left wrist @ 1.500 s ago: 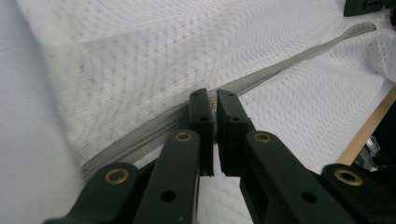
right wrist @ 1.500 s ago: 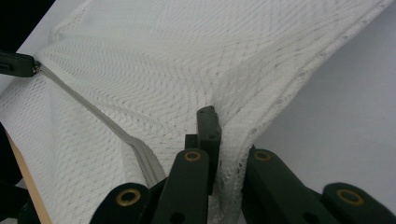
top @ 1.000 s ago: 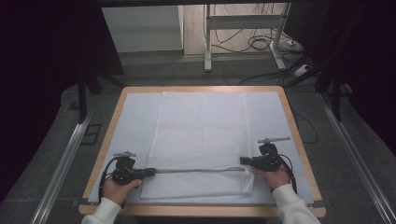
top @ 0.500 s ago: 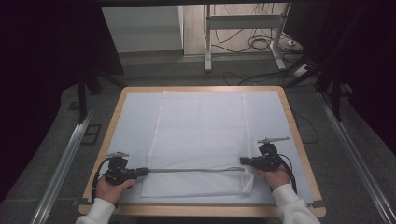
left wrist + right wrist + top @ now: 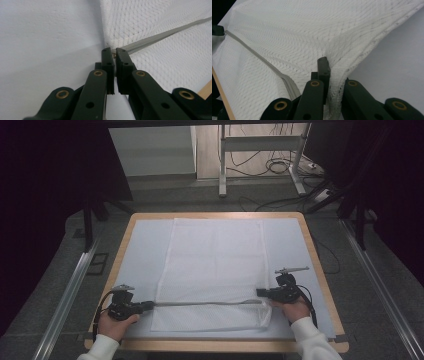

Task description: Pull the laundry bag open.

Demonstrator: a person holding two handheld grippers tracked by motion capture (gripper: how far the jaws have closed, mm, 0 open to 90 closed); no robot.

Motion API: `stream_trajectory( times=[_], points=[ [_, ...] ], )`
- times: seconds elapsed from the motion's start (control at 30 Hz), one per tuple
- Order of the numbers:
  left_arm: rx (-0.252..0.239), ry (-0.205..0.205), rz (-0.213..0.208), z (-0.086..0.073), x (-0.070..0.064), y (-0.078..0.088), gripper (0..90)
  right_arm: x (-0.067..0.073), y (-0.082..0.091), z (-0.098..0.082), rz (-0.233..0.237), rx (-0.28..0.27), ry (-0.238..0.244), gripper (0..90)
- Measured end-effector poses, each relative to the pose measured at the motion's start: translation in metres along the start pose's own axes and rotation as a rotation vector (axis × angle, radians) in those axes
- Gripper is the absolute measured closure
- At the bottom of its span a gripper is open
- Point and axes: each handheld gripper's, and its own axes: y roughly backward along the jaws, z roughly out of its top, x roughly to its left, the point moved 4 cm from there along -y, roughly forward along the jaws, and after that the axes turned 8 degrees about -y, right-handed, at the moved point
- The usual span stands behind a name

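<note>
A white mesh bag (image 5: 215,265) lies flat on the white mat (image 5: 142,250) of a wood-rimmed table (image 5: 316,257). A grey zipper (image 5: 205,303) runs across the bag near its front edge. At the zipper's left end my left gripper (image 5: 150,305) is shut on the small zipper pull, seen close up between the pads of the left gripper (image 5: 115,53) where the zipper (image 5: 160,37) meets the mesh bag (image 5: 150,20). My right gripper (image 5: 260,292) is shut on the bag's right edge; mesh bag (image 5: 299,32) fabric bunches around the right gripper (image 5: 331,67), and the zipper (image 5: 257,57) runs away from it.
Both hands rest near the table's front edge (image 5: 215,346). Behind the table stand a metal desk frame (image 5: 222,165) and loose cables (image 5: 280,167) on the floor. Metal rails (image 5: 70,290) run along both sides of the table.
My left gripper has shifted a little to the left along the zipper line. The right gripper has kept still.
</note>
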Motion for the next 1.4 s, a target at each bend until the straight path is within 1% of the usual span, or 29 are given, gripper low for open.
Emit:
stream_trajectory(
  times=[0.13, 0.2, 0.23, 0.27, 0.3, 0.33, 0.4, 0.5, 0.57, 0.6, 0.67, 0.7, 0.77, 0.83, 0.9, 1.03, 1.1, 1.2, 1.27, 1.33, 1.4],
  points=[
    [-0.005, 0.002, -0.006, 0.001, 0.0, 0.0, 86.2, 0.001, 0.002, -0.001, 0.004, -0.007, -0.001, 88.4],
    [-0.012, -0.003, -0.002, 0.001, 0.0, 0.0, 85.9, 0.002, 0.002, -0.001, 0.006, -0.008, 0.005, 87.3],
    [-0.015, -0.008, 0.001, 0.002, 0.0, 0.0, 85.4, 0.002, 0.002, -0.001, 0.001, -0.008, 0.011, 83.7],
    [-0.016, -0.016, 0.007, 0.002, -0.001, 0.001, 83.5, 0.002, 0.003, -0.001, -0.009, -0.008, 0.024, 77.5],
    [-0.027, -0.019, 0.022, 0.002, -0.001, 0.002, 79.9, 0.003, 0.003, -0.002, -0.013, -0.011, 0.03, 73.7],
    [-0.04, -0.016, 0.035, 0.003, -0.001, 0.003, 73.7, 0.004, 0.004, -0.002, -0.012, -0.012, 0.035, 70.3],
    [-0.088, -0.021, 0.048, 0.009, -0.004, 0.008, 61.0, 0.006, 0.007, -0.001, -0.019, -0.031, 0.046, 61.8],
    [-0.139, -0.088, 0.071, 0.021, -0.012, 0.015, 49.0, 0.009, 0.015, 0.002, -0.053, -0.08, 0.072, 45.8],
    [-0.164, -0.124, 0.073, 0.028, -0.018, 0.017, 42.0, 0.011, 0.021, 0.004, -0.073, -0.113, 0.093, 36.0],
    [-0.172, -0.138, 0.071, 0.031, -0.02, 0.016, 38.3, 0.011, 0.024, 0.005, -0.085, -0.127, 0.105, 33.4],
    [-0.177, -0.175, 0.08, 0.036, -0.024, 0.015, 33.3, 0.011, 0.031, 0.006, -0.097, -0.159, 0.127, 31.6],
    [-0.18, -0.186, 0.082, 0.038, -0.025, 0.014, 31.6, 0.01, 0.034, 0.006, -0.097, -0.173, 0.134, 30.6],
    [-0.191, -0.197, 0.083, 0.042, -0.025, 0.013, 30.0, 0.008, 0.038, 0.007, -0.103, -0.188, 0.142, 29.6],
    [-0.195, -0.203, 0.082, 0.047, -0.022, 0.011, 28.9, 0.004, 0.042, 0.007, -0.115, -0.198, 0.152, 29.2],
    [-0.198, -0.199, 0.081, 0.051, -0.017, 0.009, 28.5, 0.001, 0.046, 0.008, -0.125, -0.217, 0.156, 26.7],
    [-0.2, -0.166, 0.09, 0.055, -0.005, 0.006, 28.4, -0.006, 0.052, 0.01, -0.131, -0.234, 0.163, 26.1],
    [-0.196, -0.164, 0.091, 0.055, -0.004, 0.006, 28.4, -0.009, 0.054, 0.009, -0.144, -0.239, 0.167, 25.9],
    [-0.191, -0.166, 0.093, 0.054, -0.003, 0.005, 28.5, -0.007, 0.051, 0.01, -0.148, -0.237, 0.188, 25.8],
    [-0.188, -0.172, 0.094, 0.053, -0.003, 0.004, 28.5, -0.007, 0.049, 0.01, -0.149, -0.225, 0.198, 25.4],
    [-0.187, -0.178, 0.087, 0.053, -0.003, 0.003, 28.4, -0.007, 0.047, 0.009, -0.151, -0.219, 0.198, 25.2],
    [-0.187, -0.178, 0.076, 0.053, -0.003, 0.002, 28.2, -0.006, 0.047, 0.009, -0.133, -0.221, 0.187, 24.9]
  ],
)
